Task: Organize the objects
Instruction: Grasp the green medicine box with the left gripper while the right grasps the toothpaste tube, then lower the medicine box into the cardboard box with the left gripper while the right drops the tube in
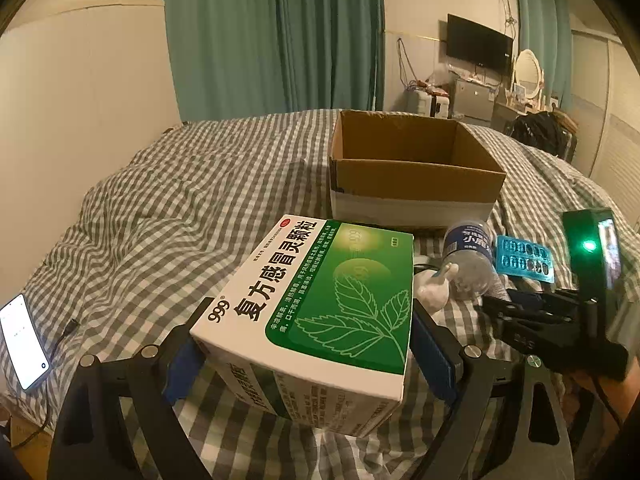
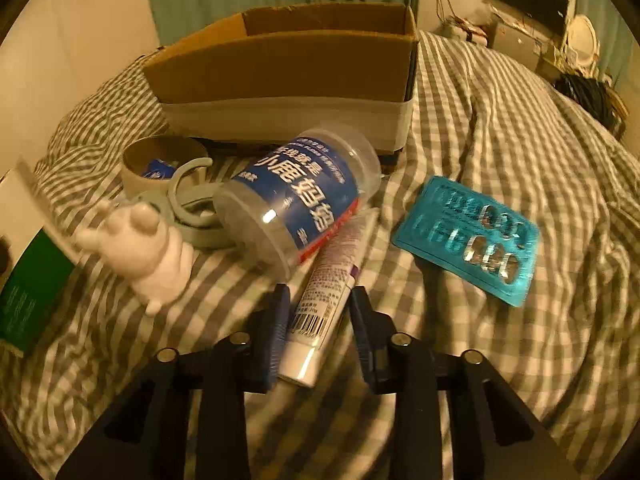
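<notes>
Only the right wrist view shows the tube (image 2: 330, 294) (between blue fingers (image 2: 276, 332)).

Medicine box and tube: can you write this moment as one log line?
left gripper: shut on medicine box | right gripper: open around tube | cardboard box: nothing visible inside

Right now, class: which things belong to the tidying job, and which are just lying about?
Job: medicine box, jar, tube, blister pack, figurine, tape, carton.
Lying about: phone, TV, mirror.
</notes>
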